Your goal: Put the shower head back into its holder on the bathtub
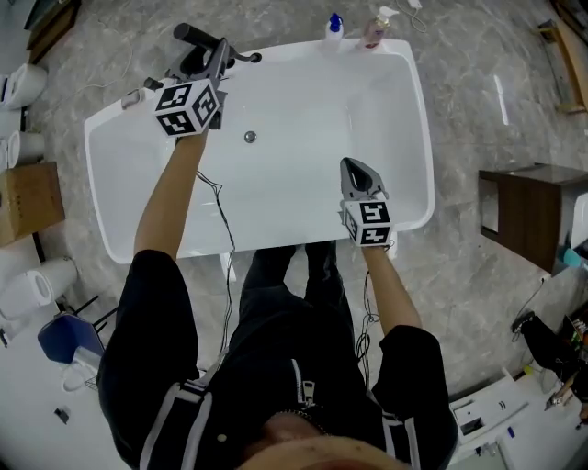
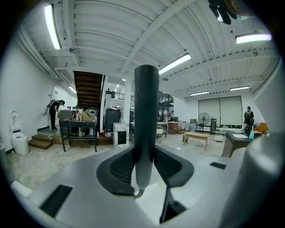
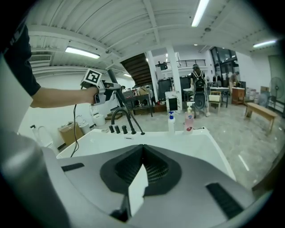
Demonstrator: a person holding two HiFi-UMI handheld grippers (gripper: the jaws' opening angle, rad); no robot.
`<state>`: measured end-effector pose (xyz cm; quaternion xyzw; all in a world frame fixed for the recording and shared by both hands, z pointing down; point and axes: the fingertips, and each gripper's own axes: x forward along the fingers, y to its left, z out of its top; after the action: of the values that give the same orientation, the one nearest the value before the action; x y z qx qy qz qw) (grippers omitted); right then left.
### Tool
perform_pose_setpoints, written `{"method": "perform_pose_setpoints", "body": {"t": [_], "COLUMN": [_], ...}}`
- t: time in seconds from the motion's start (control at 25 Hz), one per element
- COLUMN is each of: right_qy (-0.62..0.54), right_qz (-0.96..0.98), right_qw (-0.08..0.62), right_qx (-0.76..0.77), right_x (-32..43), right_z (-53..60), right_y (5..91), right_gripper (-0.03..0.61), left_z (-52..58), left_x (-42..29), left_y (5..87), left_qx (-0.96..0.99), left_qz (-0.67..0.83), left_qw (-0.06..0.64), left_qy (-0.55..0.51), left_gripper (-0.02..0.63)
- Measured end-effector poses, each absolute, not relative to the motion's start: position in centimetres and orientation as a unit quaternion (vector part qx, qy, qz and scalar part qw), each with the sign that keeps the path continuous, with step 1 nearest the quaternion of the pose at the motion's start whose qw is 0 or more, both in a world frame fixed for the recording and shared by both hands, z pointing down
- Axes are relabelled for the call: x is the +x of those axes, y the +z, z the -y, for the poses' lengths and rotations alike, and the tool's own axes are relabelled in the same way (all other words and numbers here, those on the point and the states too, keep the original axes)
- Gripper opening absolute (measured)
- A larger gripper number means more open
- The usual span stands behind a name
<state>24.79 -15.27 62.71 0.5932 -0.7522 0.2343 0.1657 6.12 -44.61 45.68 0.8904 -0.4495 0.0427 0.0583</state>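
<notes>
The shower head (image 2: 146,111) is a slim dark rod standing upright between my left gripper's (image 2: 146,165) pads, which press on it from both sides. In the right gripper view the rod (image 3: 117,97) slants down from that gripper (image 3: 103,91) to the rim of the white bathtub (image 3: 156,139), just right of the black faucet (image 3: 116,116) and its three knobs. The holder itself I cannot make out. In the head view my left gripper (image 1: 220,57) is over the tub's far left corner. My right gripper (image 1: 355,169) hangs shut and empty over the tub's near right side.
Two pump bottles (image 1: 333,26) (image 1: 375,27) stand on the tub's far rim. The drain (image 1: 249,137) sits in the tub floor. A dark wooden cabinet (image 1: 528,211) is at the right. A cardboard box (image 1: 28,197) and white toilets (image 1: 23,84) line the left.
</notes>
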Motion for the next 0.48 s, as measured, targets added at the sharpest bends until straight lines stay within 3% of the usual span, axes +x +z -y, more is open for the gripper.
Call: {"method": "perform_pose_setpoints", "body": {"t": [0.48], "right_qy": [0.241], "right_qz": [0.748], "right_qw": [0.162], "right_qx": [0.596], "right_x": [24.5], "right_z": [14.3], "right_y": [64.7], "right_gripper": [0.008], "left_z": [48.6], "left_x": [6.4], "left_y": [52.3], "left_qx": [0.866], "left_qz": [0.488], "left_qw": [0.087], "left_qy": [0.06], "left_gripper": [0.147]}}
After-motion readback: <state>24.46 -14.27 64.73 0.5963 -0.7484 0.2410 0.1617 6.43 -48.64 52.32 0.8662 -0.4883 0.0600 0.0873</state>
